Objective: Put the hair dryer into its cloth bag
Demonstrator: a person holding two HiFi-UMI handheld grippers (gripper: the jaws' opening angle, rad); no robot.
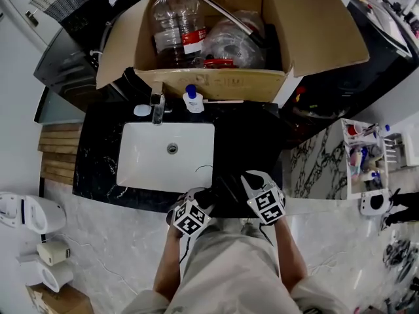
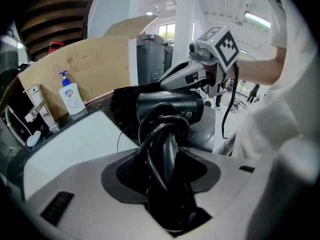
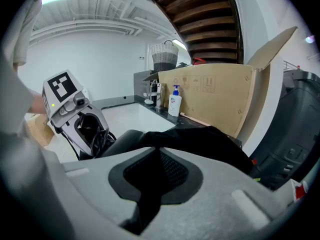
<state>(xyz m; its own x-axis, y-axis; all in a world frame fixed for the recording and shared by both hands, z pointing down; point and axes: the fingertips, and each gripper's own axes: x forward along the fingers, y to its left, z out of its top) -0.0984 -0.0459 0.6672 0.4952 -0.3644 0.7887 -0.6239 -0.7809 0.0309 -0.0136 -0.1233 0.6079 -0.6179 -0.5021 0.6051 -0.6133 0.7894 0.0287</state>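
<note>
**Clerk:** Head view, contents?

**Keeper:** One left gripper and one right gripper, which were side by side at the near edge of a black counter. A white sink lay to their left. A cardboard box holding bottles stood behind.

**Clerk:** Left gripper view?

**Keeper:** The jaws were clamped on the cord-wrapped handle of the hair dryer. Its barrel pointed away and met the black cloth bag. Whether it was inside could not be told.

**Clerk:** Right gripper view?

**Keeper:** The jaws pinched a fold of the bag. The bag was draped over the dryer's barrel, above the counter.
</note>
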